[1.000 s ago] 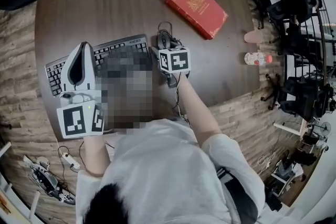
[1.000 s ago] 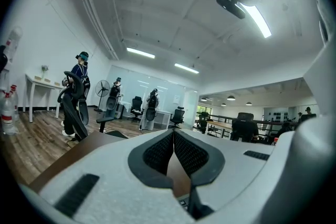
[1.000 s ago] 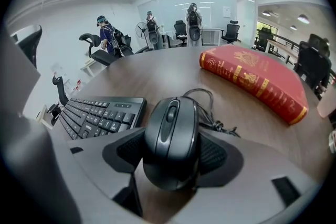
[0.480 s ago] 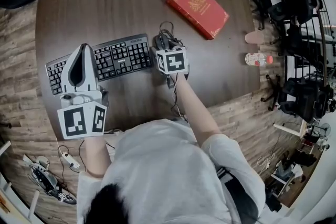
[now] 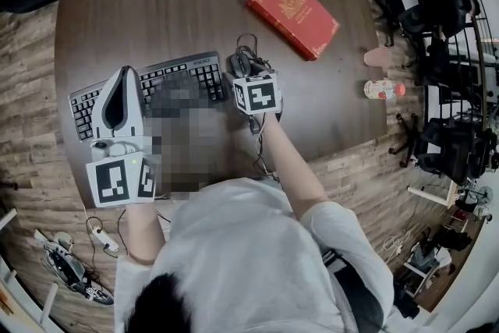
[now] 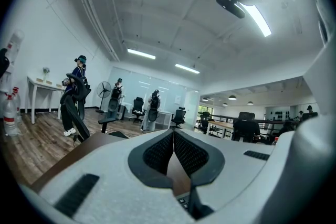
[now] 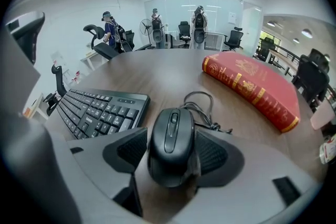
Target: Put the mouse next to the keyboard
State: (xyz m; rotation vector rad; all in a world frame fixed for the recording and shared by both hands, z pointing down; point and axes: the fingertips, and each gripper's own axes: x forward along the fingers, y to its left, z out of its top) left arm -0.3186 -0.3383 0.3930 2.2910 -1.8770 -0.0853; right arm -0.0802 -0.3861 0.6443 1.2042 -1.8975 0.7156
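- Mouse (image 7: 172, 145) is just off the right end of the keyboard (image 7: 97, 110). There is a narrow gap between them, and its nose points the same way as the keyboard's far edge.
- My right gripper (image 7: 170, 150) has the mouse between its jaws, with one pad against each flank. I read that as a pinch on the body.
- Contact with the table (image 5: 156, 4) is unclear. The mouse looks down, or very nearly down, beside the keyboard, but the wide-angle view won't let me confirm its underside is seated.
- The mouse cable (image 7: 202, 107) is bunched in a loose coil just past the mouse's nose, on the side away from me and right of the keyboard's far corner. It isn't lying on the keys.
- My left gripper (image 6: 173, 136) has its jaws pressed together at the tips with nothing between them. In the head view it is parked over the keyboard's left end, well apart from the mouse.
- A red book (image 7: 252, 89) lies well beyond the keyboard's right end, out of the way.
- Progress, my estimate: positioning is essentially done, since the mouse is already where "next to the keyboard" asks.
- What's left:
  - make sure the mouse is flat on the table
  - spread the right jaws
  - back off without dragging the mouse or snagging the cable
- Risk: a pad may stick to the mouse on release and nudge it into the keyboard's edge.
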